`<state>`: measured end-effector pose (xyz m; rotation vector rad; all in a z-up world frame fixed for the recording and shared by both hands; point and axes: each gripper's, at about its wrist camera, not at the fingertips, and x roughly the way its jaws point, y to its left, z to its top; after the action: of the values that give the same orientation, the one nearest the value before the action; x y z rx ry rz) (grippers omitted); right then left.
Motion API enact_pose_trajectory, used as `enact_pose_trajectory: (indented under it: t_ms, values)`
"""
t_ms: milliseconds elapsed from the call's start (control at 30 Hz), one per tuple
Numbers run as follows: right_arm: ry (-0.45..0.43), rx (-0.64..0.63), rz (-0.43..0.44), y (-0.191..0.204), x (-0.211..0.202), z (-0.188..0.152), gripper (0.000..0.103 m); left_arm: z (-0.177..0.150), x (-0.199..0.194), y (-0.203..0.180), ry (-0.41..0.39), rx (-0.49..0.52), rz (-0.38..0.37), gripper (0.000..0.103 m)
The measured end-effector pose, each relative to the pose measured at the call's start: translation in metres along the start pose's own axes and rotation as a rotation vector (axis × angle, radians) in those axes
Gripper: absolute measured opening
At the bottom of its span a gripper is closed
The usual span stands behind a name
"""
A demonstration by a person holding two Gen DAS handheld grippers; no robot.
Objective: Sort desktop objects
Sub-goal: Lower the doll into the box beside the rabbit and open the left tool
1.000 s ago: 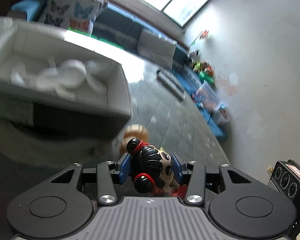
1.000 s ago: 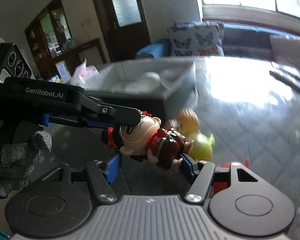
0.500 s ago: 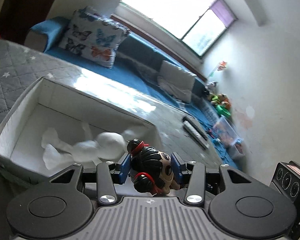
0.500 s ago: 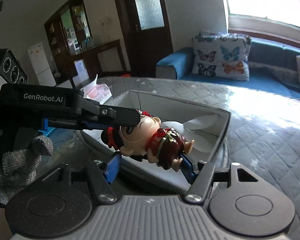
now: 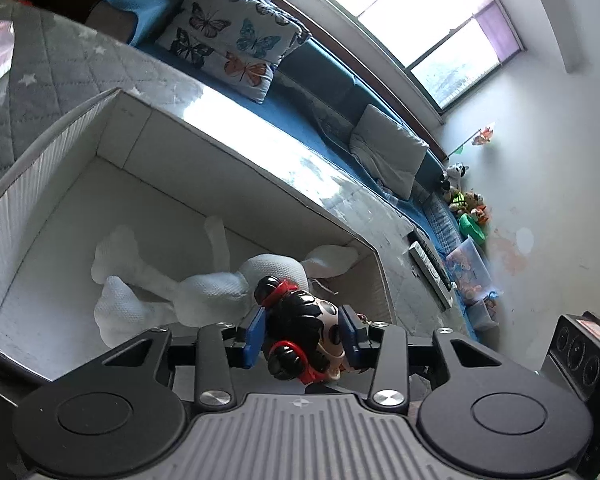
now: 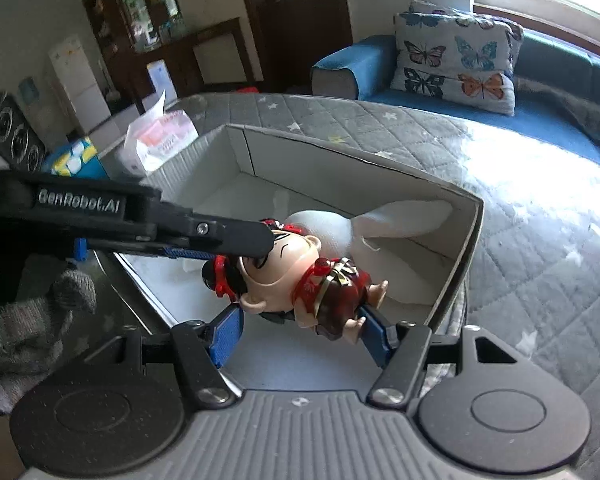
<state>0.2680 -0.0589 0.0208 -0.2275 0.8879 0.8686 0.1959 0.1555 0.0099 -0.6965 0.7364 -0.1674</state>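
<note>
A small doll (image 5: 300, 320) with black hair buns and a red outfit hangs over an open white cardboard box (image 5: 240, 136). My left gripper (image 5: 302, 334) is shut on the doll's head. In the right wrist view the doll (image 6: 324, 280) lies sideways, with the left gripper (image 6: 260, 276) clamping its head from the left. My right gripper (image 6: 300, 332) holds it from below, one blue pad by the ear and the other at the feet. A white soft toy (image 6: 400, 220) lies inside the box (image 6: 340, 152).
The box rests on a grey quilted star-pattern cover (image 6: 520, 220). A tissue pack (image 6: 160, 136) and a blue carton (image 6: 76, 160) lie beyond its left end. Remotes (image 5: 428, 268) sit to the right. A gloved hand (image 6: 32, 320) holds the left gripper. A butterfly pillow (image 6: 456, 56) lies behind.
Both grippers have carried the doll up from beside the box, where yellow and orange toys lay, to a spot above the box's open top. Neither grip on the doll has changed.
</note>
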Motion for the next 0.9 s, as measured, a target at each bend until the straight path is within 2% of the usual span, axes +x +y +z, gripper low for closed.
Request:
enact_pose_trajectory:
  t_ms: [200,233,267,300,467,633,900]
  values:
    - [0.022,-0.061,-0.059,0.013,0.005,0.0,0.066,-0.003,0.007,0.006,0.006,-0.016,0.013,0.04]
    - [0.026,-0.066,-0.065,0.014,0.006,0.0,0.067,-0.003,0.007,0.006,0.006,-0.011,0.017,0.04]
    - [0.025,-0.075,-0.078,0.016,0.006,0.001,0.077,-0.004,0.007,0.005,0.007,-0.01,0.023,0.04]
    - [0.022,-0.087,-0.093,0.018,0.005,0.002,0.081,-0.004,0.008,0.005,0.007,-0.008,0.028,0.04]
    - [0.01,-0.099,-0.116,0.022,0.001,0.003,0.081,-0.005,0.009,0.003,0.005,0.004,0.046,0.04]
    - [-0.053,-0.087,-0.129,0.021,-0.017,0.001,0.081,-0.006,0.006,0.0,-0.002,0.018,0.046,0.04]
    - [-0.179,-0.054,-0.135,0.023,-0.071,-0.019,0.081,-0.012,-0.016,-0.021,-0.047,0.091,0.039,0.04]
